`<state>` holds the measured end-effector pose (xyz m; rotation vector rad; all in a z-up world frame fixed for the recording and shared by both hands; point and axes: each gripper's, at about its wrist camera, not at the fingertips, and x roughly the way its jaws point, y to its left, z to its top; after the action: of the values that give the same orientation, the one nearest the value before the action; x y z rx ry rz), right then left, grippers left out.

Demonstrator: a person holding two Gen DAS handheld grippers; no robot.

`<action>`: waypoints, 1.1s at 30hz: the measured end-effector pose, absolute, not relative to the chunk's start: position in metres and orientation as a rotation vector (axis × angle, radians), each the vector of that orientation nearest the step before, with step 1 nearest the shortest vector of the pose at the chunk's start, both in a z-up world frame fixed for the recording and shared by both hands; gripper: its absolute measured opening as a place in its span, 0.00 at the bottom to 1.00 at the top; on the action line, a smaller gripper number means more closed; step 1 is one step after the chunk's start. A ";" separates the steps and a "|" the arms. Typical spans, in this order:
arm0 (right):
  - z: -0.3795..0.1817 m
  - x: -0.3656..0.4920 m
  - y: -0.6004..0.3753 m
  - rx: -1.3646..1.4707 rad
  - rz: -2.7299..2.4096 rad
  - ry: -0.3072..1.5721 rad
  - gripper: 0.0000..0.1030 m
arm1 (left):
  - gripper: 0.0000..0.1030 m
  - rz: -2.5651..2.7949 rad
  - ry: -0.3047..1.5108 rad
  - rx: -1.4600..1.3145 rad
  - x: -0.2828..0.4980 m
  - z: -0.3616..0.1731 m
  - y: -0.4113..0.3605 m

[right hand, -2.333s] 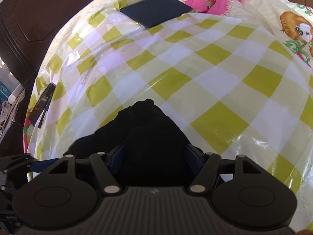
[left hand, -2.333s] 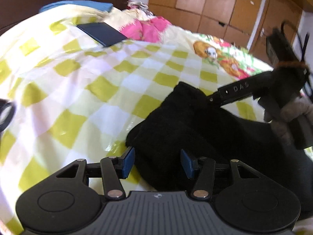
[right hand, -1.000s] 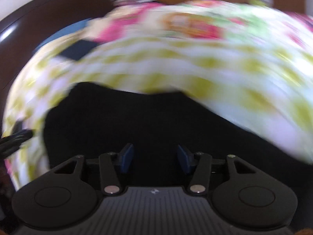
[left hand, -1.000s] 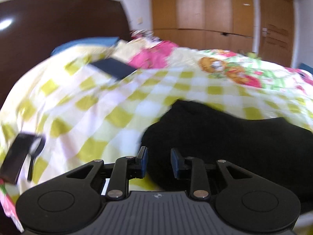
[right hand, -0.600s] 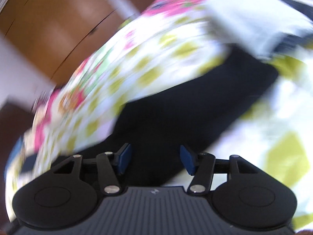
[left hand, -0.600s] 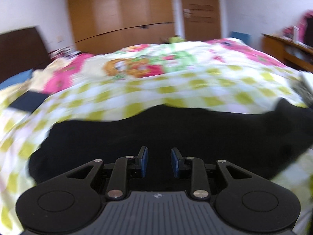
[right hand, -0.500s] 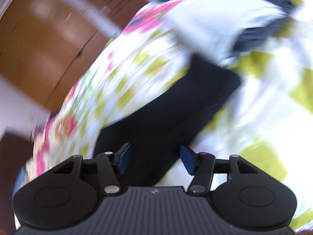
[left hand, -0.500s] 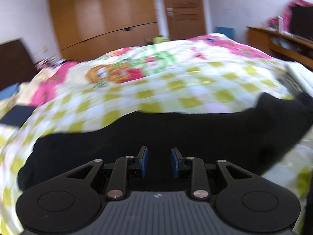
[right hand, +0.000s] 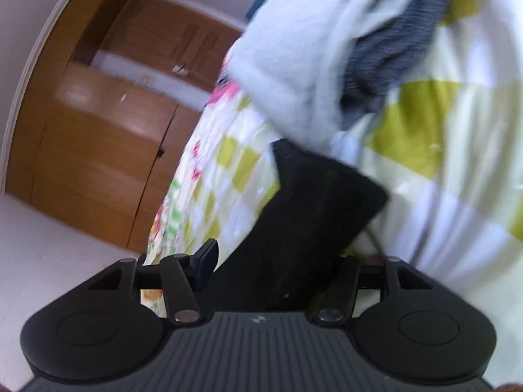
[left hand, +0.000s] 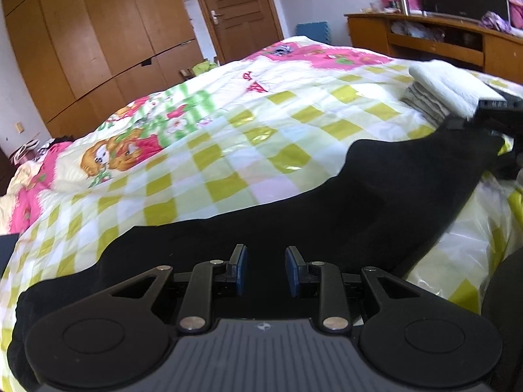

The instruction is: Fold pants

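Black pants [left hand: 327, 202] lie stretched across the yellow-checked bed cover [left hand: 228, 150], running from lower left to upper right. My left gripper [left hand: 264, 269] hovers over the middle of the pants with its blue pads a small gap apart and nothing between them. My right gripper [right hand: 271, 261] is open wide at the far end of the pants [right hand: 313, 209], with the black cloth lying between its fingers. It also shows in the left wrist view [left hand: 490, 111] at the pants' right end.
A stack of folded white and grey clothes [left hand: 438, 91] lies on the bed just beyond the pants' right end, also in the right wrist view [right hand: 327, 65]. Wooden wardrobes [left hand: 98, 39] and a door stand behind the bed; a desk [left hand: 441, 39] is at right.
Both grippers swung from the headboard end of the pants toward the other end. The left gripper narrowed its opening; the right travelled to the far end and opened wider around the cloth.
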<state>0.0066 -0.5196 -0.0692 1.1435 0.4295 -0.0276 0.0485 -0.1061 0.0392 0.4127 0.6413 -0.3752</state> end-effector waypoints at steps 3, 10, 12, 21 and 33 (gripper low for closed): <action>-0.069 0.009 -0.515 1.139 0.004 0.471 0.22 | 0.41 -0.389 0.650 0.427 0.055 0.032 -0.115; -0.048 -0.010 -0.536 1.287 0.078 0.395 0.09 | 0.43 -0.456 0.619 0.497 0.062 0.014 -0.146; -0.029 -0.025 -0.530 1.219 0.092 0.348 0.09 | 0.43 -0.478 0.626 0.516 0.064 0.004 -0.156; -0.070 -0.044 -0.535 1.297 -0.072 0.429 0.13 | 0.47 -0.565 0.625 0.566 0.046 -0.006 -0.169; 0.032 0.000 -0.475 1.115 0.161 0.393 0.14 | 0.48 -0.497 0.672 0.462 0.051 -0.023 -0.122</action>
<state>0.0004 -0.4746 0.0319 1.1146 0.3930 0.1614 0.0507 -0.1219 -0.0227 0.4621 0.6716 -0.4968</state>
